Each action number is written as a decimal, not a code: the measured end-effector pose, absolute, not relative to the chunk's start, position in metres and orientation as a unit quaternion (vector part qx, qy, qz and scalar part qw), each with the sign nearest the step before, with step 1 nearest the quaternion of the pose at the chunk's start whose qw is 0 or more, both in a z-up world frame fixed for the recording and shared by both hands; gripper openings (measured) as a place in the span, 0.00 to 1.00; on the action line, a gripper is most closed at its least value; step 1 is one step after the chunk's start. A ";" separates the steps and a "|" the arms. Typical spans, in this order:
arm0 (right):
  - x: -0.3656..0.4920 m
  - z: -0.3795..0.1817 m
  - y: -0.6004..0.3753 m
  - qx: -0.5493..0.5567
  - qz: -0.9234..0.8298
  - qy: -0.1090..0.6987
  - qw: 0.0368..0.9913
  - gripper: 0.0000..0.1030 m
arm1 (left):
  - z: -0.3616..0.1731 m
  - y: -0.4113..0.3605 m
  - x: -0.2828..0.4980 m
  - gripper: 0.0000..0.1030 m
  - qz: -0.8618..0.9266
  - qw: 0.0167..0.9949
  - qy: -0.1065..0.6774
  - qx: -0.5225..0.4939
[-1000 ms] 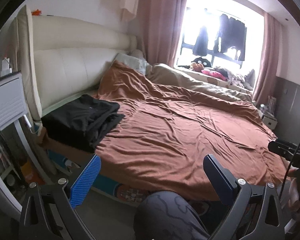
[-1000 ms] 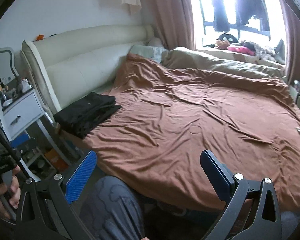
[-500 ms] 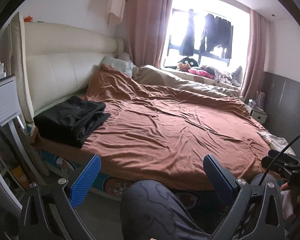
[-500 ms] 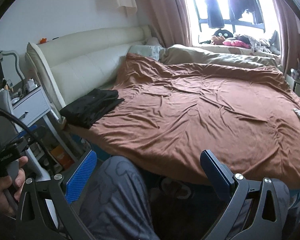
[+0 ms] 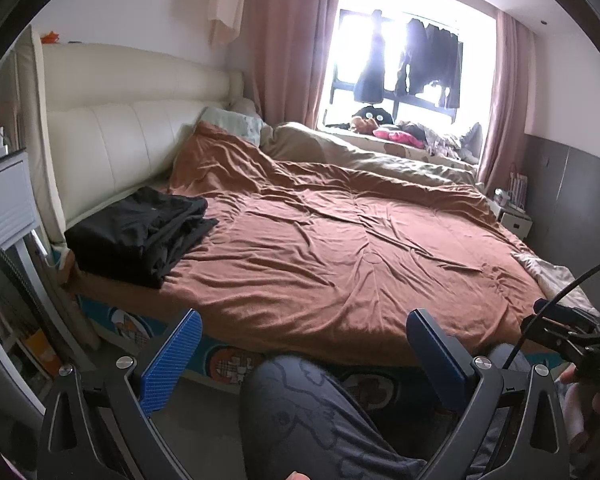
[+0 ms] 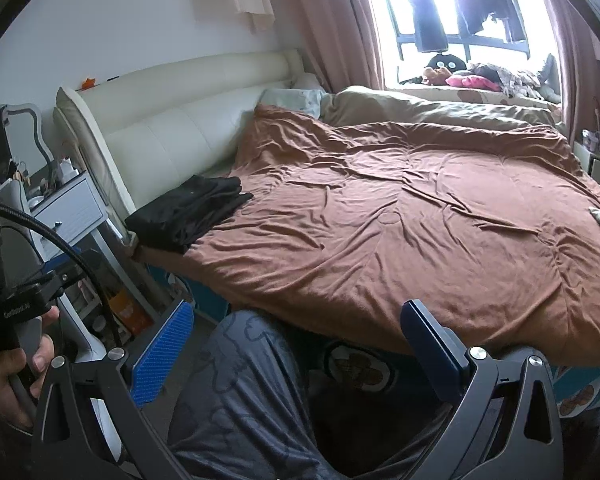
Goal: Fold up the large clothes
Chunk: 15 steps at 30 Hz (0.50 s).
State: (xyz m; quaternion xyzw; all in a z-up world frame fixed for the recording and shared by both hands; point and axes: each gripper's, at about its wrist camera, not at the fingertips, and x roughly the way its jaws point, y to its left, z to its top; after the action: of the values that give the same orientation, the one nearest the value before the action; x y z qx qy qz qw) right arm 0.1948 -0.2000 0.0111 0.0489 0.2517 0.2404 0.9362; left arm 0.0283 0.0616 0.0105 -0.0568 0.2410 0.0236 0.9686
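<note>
Left wrist view: left hand-held gripper (image 5: pixel 302 354) at bottom ctr, jaws wide apart, nothing between them. Folded black garment (image 5: pixel 140 232) lies centre-left on the bed (image 5: pixel 340 256), at the brown cover's corner nr the headboard (image 5: pixel 112 136).

Right wrist view: right hand-held gripper (image 6: pixel 296 344) at bottom ctr, jaws apart, empty. Black garment (image 6: pixel 188 212) centre-left, well apart from it. Knee (image 6: pixel 252 360) below, btwn the jaws
</note>
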 end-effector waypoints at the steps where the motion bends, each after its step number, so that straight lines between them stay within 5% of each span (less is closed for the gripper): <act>1: 0.195 0.011 -0.200 0.050 0.241 0.253 0.936 1.00 | 0.010 0.062 0.029 1.00 0.023 0.969 0.241 -0.057; 15: 0.195 0.008 -0.199 0.059 0.242 0.259 0.933 1.00 | 0.011 0.060 0.027 1.00 0.024 0.968 0.243 -0.055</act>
State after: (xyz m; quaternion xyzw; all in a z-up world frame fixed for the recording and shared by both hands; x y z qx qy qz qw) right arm 0.1951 -0.1992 0.0083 0.0592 0.2591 0.2417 0.9332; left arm 0.0271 0.0601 0.0109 -0.0546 0.2429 0.0243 0.9682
